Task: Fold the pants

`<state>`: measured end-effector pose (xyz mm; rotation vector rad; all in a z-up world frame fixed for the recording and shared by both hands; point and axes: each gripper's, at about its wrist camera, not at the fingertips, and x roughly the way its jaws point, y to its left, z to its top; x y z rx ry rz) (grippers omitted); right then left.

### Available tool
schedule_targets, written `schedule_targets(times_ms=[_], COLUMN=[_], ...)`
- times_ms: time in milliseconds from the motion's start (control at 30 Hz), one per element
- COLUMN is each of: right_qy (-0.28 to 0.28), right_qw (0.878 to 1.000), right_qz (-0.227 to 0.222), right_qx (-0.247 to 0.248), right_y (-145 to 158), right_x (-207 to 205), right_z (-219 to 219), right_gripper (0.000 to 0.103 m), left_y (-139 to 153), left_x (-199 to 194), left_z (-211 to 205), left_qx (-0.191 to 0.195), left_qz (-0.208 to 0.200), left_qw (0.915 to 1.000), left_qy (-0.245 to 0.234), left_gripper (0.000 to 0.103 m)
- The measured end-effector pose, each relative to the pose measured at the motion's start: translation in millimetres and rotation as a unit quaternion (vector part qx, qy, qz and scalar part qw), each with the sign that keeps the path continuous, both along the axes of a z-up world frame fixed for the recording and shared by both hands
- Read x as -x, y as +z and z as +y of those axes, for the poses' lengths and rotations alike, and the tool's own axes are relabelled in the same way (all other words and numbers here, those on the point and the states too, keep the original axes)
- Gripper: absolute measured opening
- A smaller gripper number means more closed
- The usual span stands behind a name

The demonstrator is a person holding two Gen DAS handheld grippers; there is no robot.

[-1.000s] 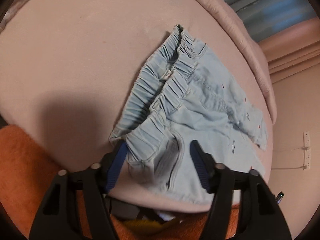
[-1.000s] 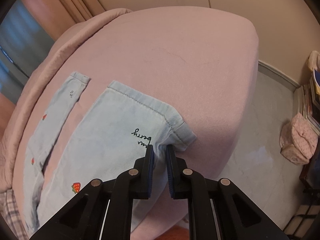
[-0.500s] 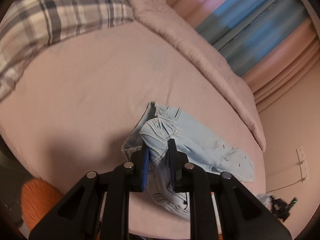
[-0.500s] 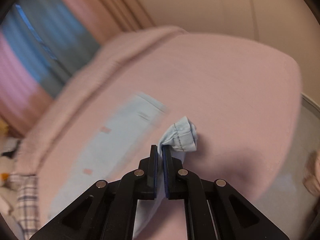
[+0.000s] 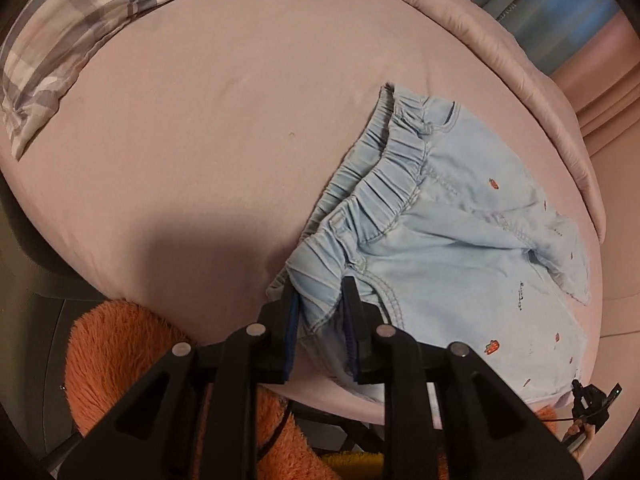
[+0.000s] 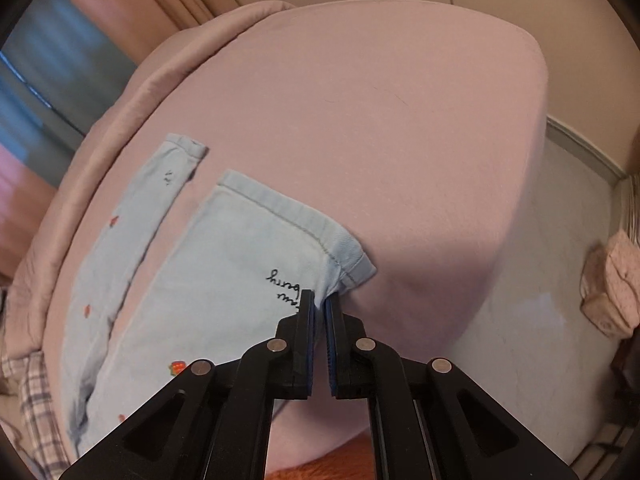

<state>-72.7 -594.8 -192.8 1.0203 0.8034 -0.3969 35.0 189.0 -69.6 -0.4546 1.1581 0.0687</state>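
Observation:
Light blue denim pants (image 5: 452, 240) with small red strawberries lie spread on a pink bed (image 5: 200, 120). In the left wrist view my left gripper (image 5: 320, 300) has its fingers around the near corner of the elastic waistband (image 5: 376, 184), with a gap still between the pads. In the right wrist view the two legs (image 6: 224, 280) lie flat side by side, hems away from me. My right gripper (image 6: 319, 300) is shut on the near leg's hem corner (image 6: 352, 264), beside black script lettering.
A plaid pillow (image 5: 80, 24) lies at the bed's far left. A pink duvet (image 5: 540, 60) is bunched along the far edge by curtains. An orange fluffy rug (image 5: 120, 360) lies below the bed. A pink fabric box (image 6: 612, 280) stands on the floor at right.
Both grippers lifted the pants half a second ago and have now lowered them flat on the bed again. The left jaws have widened from tightly pinched to partly apart around the waistband.

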Motion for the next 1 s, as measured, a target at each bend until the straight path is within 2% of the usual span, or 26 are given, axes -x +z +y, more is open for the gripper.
schedule_targets(times_ms=[133, 300, 567, 700, 867, 1000], right_qy=[0.005, 0.009, 0.008, 0.005, 0.003, -0.001], right_qw=[0.999, 0.996, 0.995, 0.994, 0.992, 0.992], right_qz=[0.023, 0.059, 0.072, 0.080, 0.088, 0.090], right_qx=[0.040, 0.066, 0.074, 0.081, 0.091, 0.092], right_y=[10, -2, -2, 0, 0, 0], right_x=[-5, -14, -21, -20, -22, -23], right_z=[7, 13, 12, 17, 19, 19], right_gripper=[0.006, 0.006, 0.006, 0.006, 0.006, 0.006], left_y=[-10, -16, -19, -20, -23, -23], left_x=[-6, -9, -13, -15, -15, -13], left_z=[2, 7, 3, 5, 10, 13], left_qx=[0.000, 0.010, -0.012, -0.011, 0.009, 0.007], left_qz=[0.014, 0.014, 0.013, 0.014, 0.014, 0.014], left_qw=[0.9999, 0.9999, 0.9998, 0.9998, 0.9998, 0.9999], left_qy=[0.001, 0.002, 0.001, 0.000, 0.006, 0.006], left_gripper=[0.027, 0.031, 0.038, 0.038, 0.038, 0.038])
